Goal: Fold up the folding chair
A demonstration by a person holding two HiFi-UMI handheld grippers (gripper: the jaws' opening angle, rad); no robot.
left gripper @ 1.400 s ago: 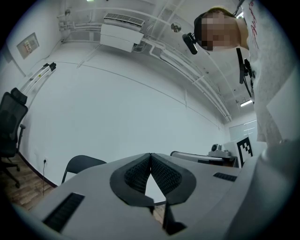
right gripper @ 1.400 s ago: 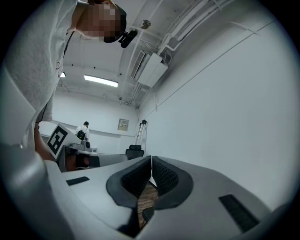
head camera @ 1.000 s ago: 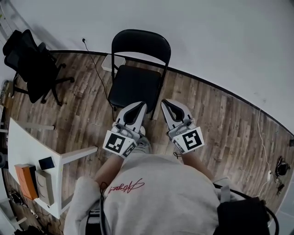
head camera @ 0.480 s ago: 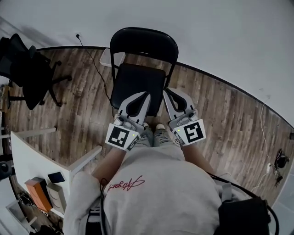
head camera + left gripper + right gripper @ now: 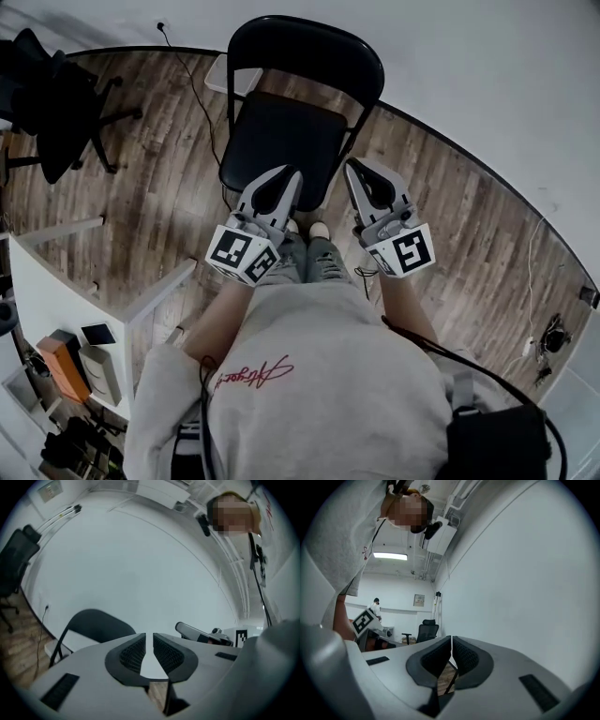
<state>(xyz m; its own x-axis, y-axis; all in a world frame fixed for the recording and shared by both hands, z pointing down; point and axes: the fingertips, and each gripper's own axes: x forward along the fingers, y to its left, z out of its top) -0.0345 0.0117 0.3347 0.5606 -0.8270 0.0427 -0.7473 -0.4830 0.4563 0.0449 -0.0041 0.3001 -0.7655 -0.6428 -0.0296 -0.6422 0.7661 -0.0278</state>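
**Chair stood open, both grippers shut on nothing**

Chair [image 5: 277, 141] stood unfolded on the wood floor [image 5: 169, 206], its seat level and its backrest [image 5: 309, 52] toward the white wall [image 5: 469, 75]. The person stood right in front of it, shoes [image 5: 302, 228] just short of the seat's near edge.

The left gripper [image 5: 284, 176] pointed at the chair, and in the head view its tip lay over the front of the seat – whether it touched the seat could not be told. In the left gripper view its jaws [image 5: 153, 638] were together with nothing between them, and the backrest [image 5: 96, 625] showed ahead and to the left.

The right gripper [image 5: 360, 169] was held beside the seat's right front corner, over the floor. Its jaws [image 5: 451, 645] were likewise closed and empty.

An office chair [image 5: 56, 103] stood well apart at the left – a white table [image 5: 56, 300] nearer the person on that same side.
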